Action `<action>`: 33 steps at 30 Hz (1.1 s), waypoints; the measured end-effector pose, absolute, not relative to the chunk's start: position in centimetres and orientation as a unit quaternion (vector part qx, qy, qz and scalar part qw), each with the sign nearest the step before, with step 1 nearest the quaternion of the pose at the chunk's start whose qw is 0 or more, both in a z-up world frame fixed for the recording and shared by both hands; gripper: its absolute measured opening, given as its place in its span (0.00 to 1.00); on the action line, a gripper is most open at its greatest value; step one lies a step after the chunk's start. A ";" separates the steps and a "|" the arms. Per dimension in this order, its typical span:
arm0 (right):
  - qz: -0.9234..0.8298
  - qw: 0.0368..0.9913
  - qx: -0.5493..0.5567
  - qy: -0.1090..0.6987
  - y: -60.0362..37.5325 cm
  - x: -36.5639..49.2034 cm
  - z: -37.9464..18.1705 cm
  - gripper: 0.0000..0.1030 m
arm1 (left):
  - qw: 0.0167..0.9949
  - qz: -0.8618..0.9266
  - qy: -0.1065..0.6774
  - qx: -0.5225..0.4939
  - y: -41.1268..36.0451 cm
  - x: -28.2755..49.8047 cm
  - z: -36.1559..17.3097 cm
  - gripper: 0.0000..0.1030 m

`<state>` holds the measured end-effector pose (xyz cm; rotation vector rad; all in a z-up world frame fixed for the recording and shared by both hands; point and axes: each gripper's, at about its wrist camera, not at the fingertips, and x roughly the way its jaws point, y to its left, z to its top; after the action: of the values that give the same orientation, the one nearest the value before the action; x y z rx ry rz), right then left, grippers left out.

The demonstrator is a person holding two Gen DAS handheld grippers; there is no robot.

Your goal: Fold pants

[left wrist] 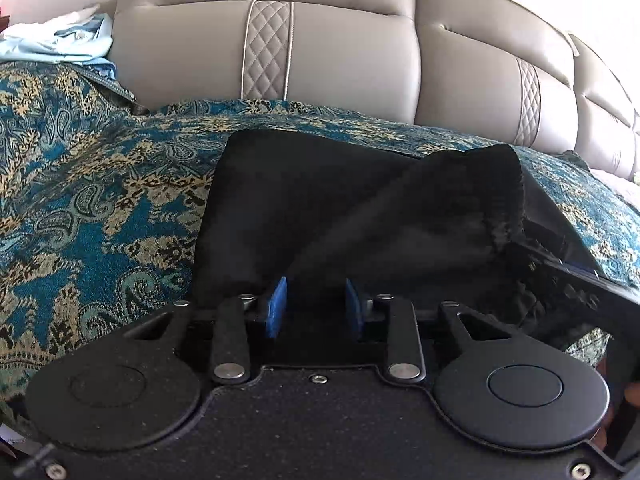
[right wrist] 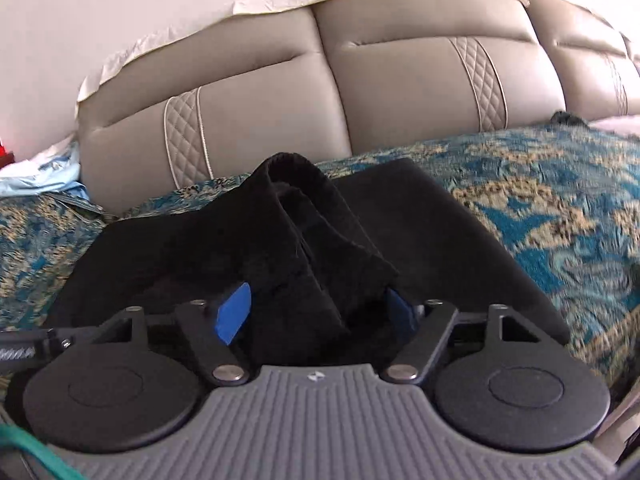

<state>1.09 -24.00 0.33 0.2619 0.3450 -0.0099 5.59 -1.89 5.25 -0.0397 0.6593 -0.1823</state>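
Observation:
Black pants [left wrist: 320, 208] lie partly folded on a blue and gold patterned sofa cover. In the left wrist view my left gripper [left wrist: 316, 306] has its blue pads [left wrist: 277, 308] a hand's width apart with black cloth running between them. In the right wrist view my right gripper [right wrist: 316, 312] has its pads [right wrist: 234, 312] wider apart, and a raised bunch of the pants [right wrist: 304, 240] stands between them, its ribbed edge lifted. The right gripper's body shows at the right of the left wrist view [left wrist: 568, 256].
The beige leather sofa backrest [left wrist: 320, 52] rises just behind the pants. A light blue garment [left wrist: 68, 44] lies at the far left on the seat. The patterned cover [right wrist: 560, 208] spreads to both sides of the pants.

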 end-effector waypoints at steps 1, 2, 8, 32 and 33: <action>-0.004 0.977 0.131 0.170 -23.9 1.4 0.3 0.55 | 0.942 -0.089 0.323 -0.016 -2.0 5.6 5.1 0.30; 0.000 0.977 0.133 0.168 -23.8 1.6 0.4 0.38 | 0.942 -0.088 0.324 -0.014 -2.1 5.7 5.1 0.30; -0.036 0.986 0.121 0.109 -23.6 0.3 1.3 0.23 | 0.941 -0.100 0.323 -0.010 -2.8 5.9 5.9 0.11; -0.148 0.979 0.104 0.094 -30.0 -0.7 3.4 0.84 | 0.953 -0.119 0.277 0.026 -5.4 13.6 7.6 0.13; -0.122 0.984 0.089 0.095 -29.8 -0.3 3.9 0.84 | 0.954 -0.119 0.273 0.031 -5.7 14.4 7.5 0.13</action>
<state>-0.29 -29.82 3.94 0.1797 0.1904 -0.2461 14.40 -5.71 7.50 0.0634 0.5553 -0.2418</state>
